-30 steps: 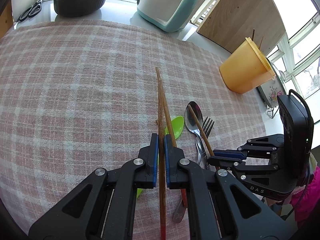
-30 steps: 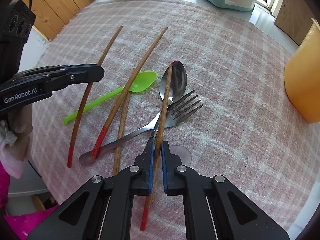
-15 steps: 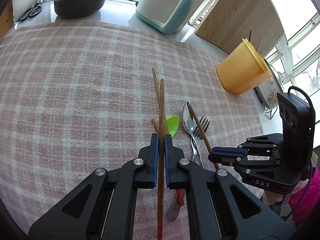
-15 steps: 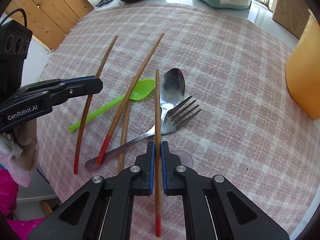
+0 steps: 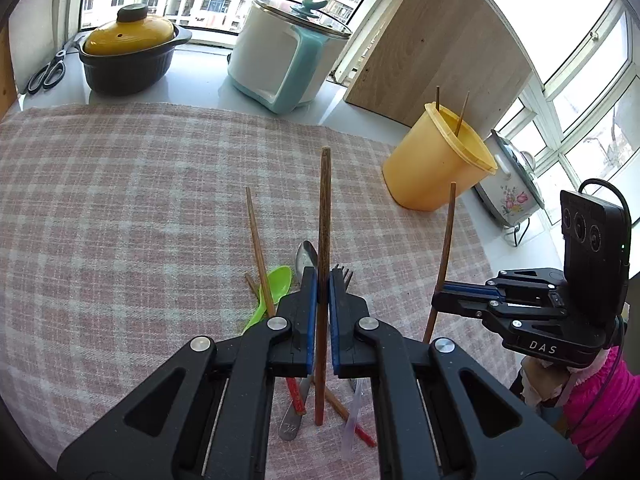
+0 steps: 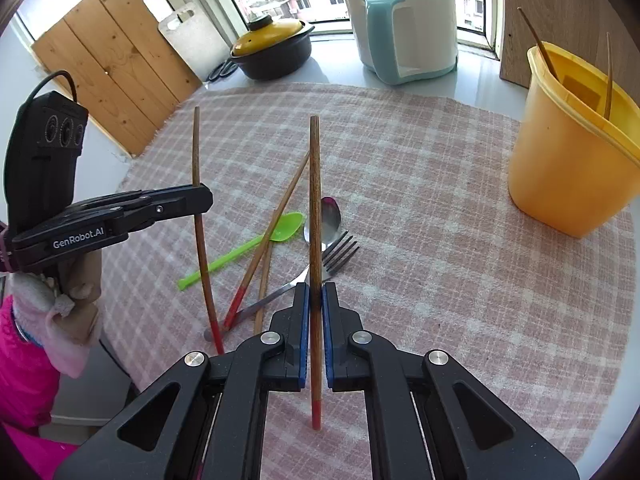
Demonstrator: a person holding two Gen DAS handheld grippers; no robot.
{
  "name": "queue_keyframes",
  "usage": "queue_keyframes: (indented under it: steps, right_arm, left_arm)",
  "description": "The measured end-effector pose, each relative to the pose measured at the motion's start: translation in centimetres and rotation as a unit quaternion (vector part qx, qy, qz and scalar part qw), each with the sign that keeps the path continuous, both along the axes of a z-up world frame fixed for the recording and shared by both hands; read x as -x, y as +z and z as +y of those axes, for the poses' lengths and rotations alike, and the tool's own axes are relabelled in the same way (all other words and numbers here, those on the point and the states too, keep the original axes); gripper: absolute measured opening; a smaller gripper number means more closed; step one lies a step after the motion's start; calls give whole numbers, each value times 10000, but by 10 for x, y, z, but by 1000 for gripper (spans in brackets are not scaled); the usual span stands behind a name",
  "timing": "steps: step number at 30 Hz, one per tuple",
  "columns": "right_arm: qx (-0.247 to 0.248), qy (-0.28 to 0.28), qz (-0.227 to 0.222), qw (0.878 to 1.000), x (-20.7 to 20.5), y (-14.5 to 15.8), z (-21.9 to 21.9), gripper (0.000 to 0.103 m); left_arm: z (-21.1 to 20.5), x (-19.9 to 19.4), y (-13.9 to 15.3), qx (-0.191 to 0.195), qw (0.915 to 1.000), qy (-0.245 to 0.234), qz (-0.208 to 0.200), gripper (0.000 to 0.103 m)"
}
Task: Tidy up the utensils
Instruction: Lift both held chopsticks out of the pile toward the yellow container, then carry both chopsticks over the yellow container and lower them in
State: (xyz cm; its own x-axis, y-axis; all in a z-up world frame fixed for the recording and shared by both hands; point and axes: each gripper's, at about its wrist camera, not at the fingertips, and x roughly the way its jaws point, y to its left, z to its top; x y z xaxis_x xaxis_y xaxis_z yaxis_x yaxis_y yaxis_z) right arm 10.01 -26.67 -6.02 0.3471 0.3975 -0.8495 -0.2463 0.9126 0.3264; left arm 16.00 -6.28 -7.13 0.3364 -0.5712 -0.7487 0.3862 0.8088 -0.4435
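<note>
My left gripper [image 5: 323,280] is shut on a brown chopstick [image 5: 323,216] with a red end, held above the cloth. It also shows in the right wrist view [image 6: 202,200] at the left. My right gripper [image 6: 315,294] is shut on another red-ended chopstick [image 6: 314,200]; it shows in the left wrist view [image 5: 438,298] at the right. On the checked cloth lie a green plastic spoon [image 6: 256,242], a metal spoon [image 6: 330,218], a fork [image 6: 338,250] and more chopsticks [image 6: 280,216]. A yellow cup [image 6: 568,152] holding two chopsticks stands at the right.
A white and teal cooker [image 6: 404,28] and a dark pot with a yellow lid [image 6: 272,50] stand at the back by the window. Scissors [image 5: 46,72] lie at the back left. Wooden boards [image 6: 108,60] lean at the left. The table edge is near, below both grippers.
Both grippers have lifted and tilted up, each carrying its chopstick off the cloth. The rest of the pile stays on the cloth.
</note>
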Motion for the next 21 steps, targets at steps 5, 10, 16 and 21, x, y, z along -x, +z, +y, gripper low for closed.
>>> queue_keyframes:
  steps: [5, 10, 16, 21]
  right_arm:
    - [1, -142, -317, 9994, 1, 19, -14, 5]
    - [-37, -271, -520, 9983, 1, 31, -32, 5]
    - [-52, -483, -755, 9960, 3, 46, -59, 5]
    - [-21, -652, -953, 9933, 2, 60, -81, 5]
  left_arm:
    - [-17, 1, 16, 36, 9997, -87, -203, 3]
    - [-36, 2, 30, 136, 9992, -156, -334, 3]
    - [-57, -1, 49, 222, 9979, -259, -543, 3]
    - [-73, -6, 63, 356, 9966, -312, -674, 4]
